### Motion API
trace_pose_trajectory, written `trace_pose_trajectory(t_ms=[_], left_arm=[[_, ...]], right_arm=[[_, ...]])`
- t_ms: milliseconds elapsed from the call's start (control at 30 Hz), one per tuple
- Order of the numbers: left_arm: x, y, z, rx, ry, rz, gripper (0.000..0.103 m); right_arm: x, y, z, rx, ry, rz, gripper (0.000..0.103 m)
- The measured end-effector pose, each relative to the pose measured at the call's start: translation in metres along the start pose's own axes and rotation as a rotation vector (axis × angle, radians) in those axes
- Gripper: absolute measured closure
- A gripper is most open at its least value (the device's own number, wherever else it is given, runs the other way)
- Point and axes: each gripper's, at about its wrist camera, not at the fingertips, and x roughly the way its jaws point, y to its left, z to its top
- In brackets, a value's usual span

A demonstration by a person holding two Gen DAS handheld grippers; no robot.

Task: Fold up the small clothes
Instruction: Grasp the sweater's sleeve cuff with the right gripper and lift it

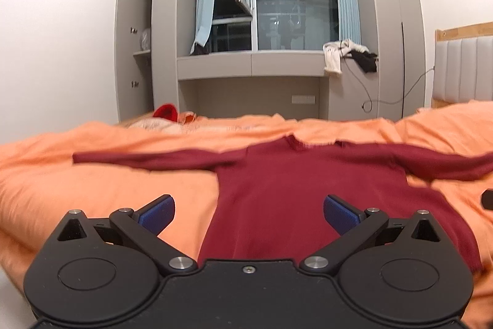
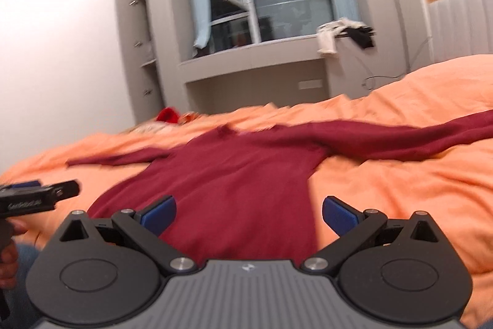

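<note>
A dark red long-sleeved sweater (image 1: 295,184) lies flat on the orange bedcover (image 1: 107,190), sleeves spread out to both sides and collar pointing away. My left gripper (image 1: 249,215) hovers open over the sweater's lower left part, nothing between its blue pads (image 1: 157,213). In the right wrist view the same sweater (image 2: 228,174) stretches across the bedcover (image 2: 400,174). My right gripper (image 2: 249,216) is open above the hem near the sweater's right side. The left gripper (image 2: 40,195) shows at the left edge of that view, with a hand below it.
A bright red item (image 1: 166,112) and pale cloth lie at the far left of the bed. Behind stand grey cabinets, one door open (image 1: 132,42), and a window ledge with white and black clothes (image 1: 348,54). A padded headboard (image 1: 462,63) rises at the right.
</note>
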Motion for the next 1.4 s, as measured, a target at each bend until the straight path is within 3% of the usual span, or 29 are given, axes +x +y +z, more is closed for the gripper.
trace_pose_trajectory(t_ms=[333,500,667,933,1167,1233,1400], left_arm=[[0.096,-0.032,0.043,0.038,-0.005,-0.063,0.000],[0.139,-0.053,0.046,0.078,0.033,-0.107,0.000],[0.175,-0.060,0.036,0.061,0.099,-0.137,0.000],[0.193,-0.056,0.016,0.052,0.148,-0.137,0.000],[0.198,-0.053,0.013,0.046,0.167,-0.139,0.000],[0.200,-0.050,0.014,0.037,0.169,-0.138,0.000],[0.205,-0.036,0.019,-0.008,0.176,-0.129,0.000]], right_arm=[[0.038,-0.083,0.050,0.106,-0.068,-0.168,0.000],[0.042,-0.115,0.058,0.082,-0.142,-0.265,0.000],[0.053,-0.152,0.062,0.124,-0.101,-0.337,0.000],[0.075,-0.213,0.056,0.194,-0.055,-0.546,0.000],[0.078,-0.259,0.060,0.265,-0.131,-0.737,0.001],[0.079,-0.271,0.063,0.263,-0.159,-0.766,0.006],[0.093,-0.294,0.060,0.297,-0.145,-0.846,0.042]])
